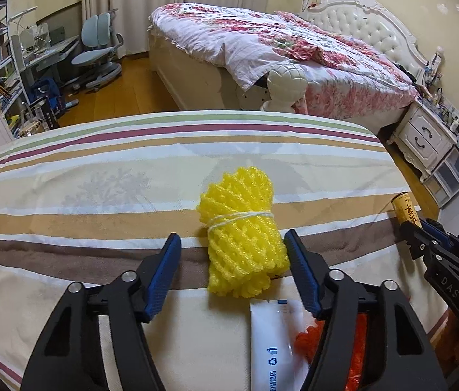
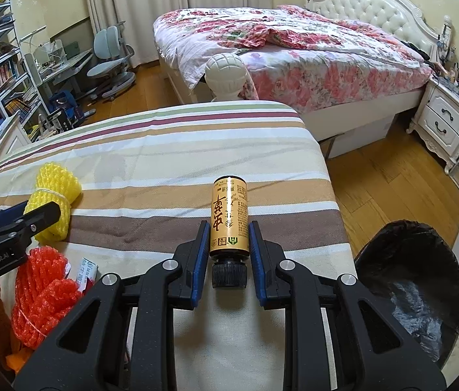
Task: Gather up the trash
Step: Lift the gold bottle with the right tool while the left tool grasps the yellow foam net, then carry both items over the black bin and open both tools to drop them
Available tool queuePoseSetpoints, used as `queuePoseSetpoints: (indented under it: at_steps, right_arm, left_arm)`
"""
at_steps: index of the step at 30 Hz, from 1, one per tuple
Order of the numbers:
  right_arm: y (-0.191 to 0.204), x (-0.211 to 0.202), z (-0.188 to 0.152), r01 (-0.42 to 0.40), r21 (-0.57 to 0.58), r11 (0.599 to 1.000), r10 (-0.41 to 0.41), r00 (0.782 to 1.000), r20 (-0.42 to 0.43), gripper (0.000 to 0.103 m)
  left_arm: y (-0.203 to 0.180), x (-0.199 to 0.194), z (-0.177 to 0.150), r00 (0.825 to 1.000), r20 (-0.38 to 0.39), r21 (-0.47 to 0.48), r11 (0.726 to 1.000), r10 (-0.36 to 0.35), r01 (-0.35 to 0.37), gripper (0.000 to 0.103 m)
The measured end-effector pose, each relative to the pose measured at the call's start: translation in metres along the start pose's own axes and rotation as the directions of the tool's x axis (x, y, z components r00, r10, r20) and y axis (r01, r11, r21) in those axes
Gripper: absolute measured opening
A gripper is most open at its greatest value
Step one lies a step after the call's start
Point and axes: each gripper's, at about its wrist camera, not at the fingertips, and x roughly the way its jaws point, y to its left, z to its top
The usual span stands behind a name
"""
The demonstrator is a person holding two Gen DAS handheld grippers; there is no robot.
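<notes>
R gripper (image 2: 227,244) jaws clamped on gold bottle (image 2: 228,218) w/ cap toward wrist, L gripper (image 1: 232,260) jaws apart round yellow foam net (image 1: 240,231): squeeze net mid-bundle, then lift both to bin (image 2: 408,280) right of R jaws

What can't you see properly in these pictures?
- White packet: left wrist view, cut off by the bottom edge and partly behind the left tool; its print is too small to read.
- Orange foam net: right wrist view, its left part lies behind the other tool.
- Trash bin: right wrist view, its base is cut off by the frame's edge.
- Bottle: whether the right tool squeezes it is unclear.
</notes>
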Motion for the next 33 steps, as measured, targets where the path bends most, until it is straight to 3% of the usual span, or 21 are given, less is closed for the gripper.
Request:
queuePoseSetpoints:
  at_steps: [2, 6, 22, 33]
  right_arm:
    - [0.0, -0.001, 0.0, -0.003, -0.001, 1.0, 0.003, 1.0, 0.001, 0.023]
    - [-0.002, -0.003, -0.001, -0.002, 0.004, 1.0, 0.002, 1.0, 0.0, 0.023]
    - [-0.014, -0.035, -0.022, -0.005, 0.05, 0.999, 0.003, 1.0, 0.026, 0.023]
    - [-0.026, -0.078, -0.052, 0.012, 0.071, 0.997, -0.016, 0.998, 0.067, 0.023]
  left_arm:
    - [-0.002, 0.0, 0.0, 1.0, -0.002, 0.006, 1.0, -0.031, 0.031, 0.047]
    - [-0.006, -0.005, -0.001, 1.0, 0.015, 0.032, 0.999, -0.013, 0.013, 0.044]
    - [0.005, -0.052, 0.003, 0.989, 0.135, 0.025, 0.998, 0.056, -0.06, 0.044]
    - [-0.015, -0.096, -0.023, 0.978, 0.21, 0.023, 1.0, 0.003, -0.008, 0.044]
